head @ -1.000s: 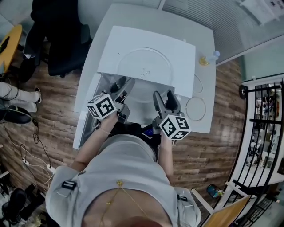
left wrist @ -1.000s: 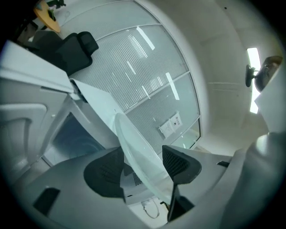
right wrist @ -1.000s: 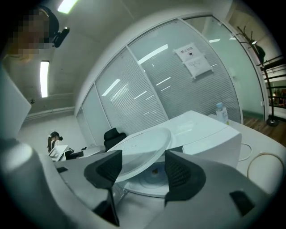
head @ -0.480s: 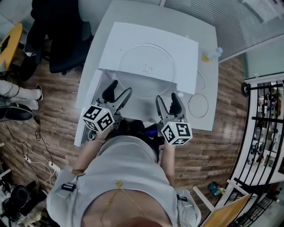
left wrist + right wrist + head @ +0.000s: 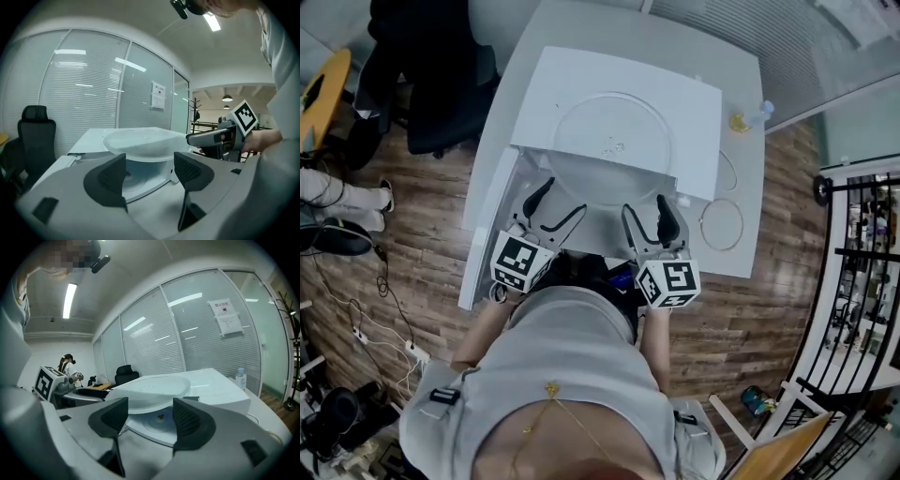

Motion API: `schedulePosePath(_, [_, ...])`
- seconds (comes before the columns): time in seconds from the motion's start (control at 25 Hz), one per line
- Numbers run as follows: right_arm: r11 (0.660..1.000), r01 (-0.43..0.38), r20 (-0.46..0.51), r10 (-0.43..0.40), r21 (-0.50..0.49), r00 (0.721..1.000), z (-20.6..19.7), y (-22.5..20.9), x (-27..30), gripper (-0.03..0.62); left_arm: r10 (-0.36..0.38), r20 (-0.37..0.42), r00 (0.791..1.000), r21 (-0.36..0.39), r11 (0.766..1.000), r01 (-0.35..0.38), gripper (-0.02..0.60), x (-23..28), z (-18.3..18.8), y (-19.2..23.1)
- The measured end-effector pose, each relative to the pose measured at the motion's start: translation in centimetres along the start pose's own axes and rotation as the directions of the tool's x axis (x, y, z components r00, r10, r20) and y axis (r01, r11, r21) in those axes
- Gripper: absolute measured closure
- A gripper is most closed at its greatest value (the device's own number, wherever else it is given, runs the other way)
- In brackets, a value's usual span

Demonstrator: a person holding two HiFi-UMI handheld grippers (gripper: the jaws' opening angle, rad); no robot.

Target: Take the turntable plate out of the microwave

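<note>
1. Two grippers are held side by side in front of the open microwave [image 5: 684,89], each with one marker cube at its rear.
2. The left gripper [image 5: 564,195] has just been opening. Its jaws stand wide apart with nothing between them.
3. The right gripper [image 5: 647,206] also has its jaws spread wide and empty.
4. One turntable plate [image 5: 614,136], clear and round, lies flat on top of the microwave. Its rim reaches the front edge above the cavity, and neither gripper touches it.
5. One door [image 5: 483,234] hangs open at the microwave's left.
6. Inside the cavity, one small hub [image 5: 160,417] shows at the middle of the floor.
7. On the white table [image 5: 581,28], to the right of the microwave, are one thin ring [image 5: 699,225] and one small bottle [image 5: 757,114].
8. One black office chair [image 5: 441,103] stands left of the table.
</note>
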State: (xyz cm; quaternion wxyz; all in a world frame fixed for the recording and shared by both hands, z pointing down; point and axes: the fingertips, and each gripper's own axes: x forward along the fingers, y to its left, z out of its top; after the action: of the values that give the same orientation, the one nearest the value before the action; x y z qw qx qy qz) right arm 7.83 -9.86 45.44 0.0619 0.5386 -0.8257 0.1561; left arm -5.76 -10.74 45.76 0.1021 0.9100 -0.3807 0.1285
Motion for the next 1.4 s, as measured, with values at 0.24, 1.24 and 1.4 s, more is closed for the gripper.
schedulePosePath(0.24, [1.0, 0.012, -0.017, -0.012, -0.006, 1.0, -0.2, -0.4, 0.4, 0.312, 0.001, -0.004, 1.0, 0.031, 1.0, -0.001, 0.258, 0.3, -0.1, -0.1])
schedulePosePath(1.24, [0.998, 0.051, -0.017, -0.051, -0.032, 0.999, 1.9, -2.3, 4.4, 0.313, 0.035, 0.05, 0.998, -0.036, 0.999, -0.033, 0.258, 4.0, 2.2, 2.4])
schedulePosePath(1.4, [0.997, 0.067, -0.041, -0.068, -0.035, 0.997, 2.3, -2.7, 5.3, 0.313, 0.04, 0.037, 0.999, -0.013, 0.999, -0.04, 0.259, 4.9, 2.5, 3.1])
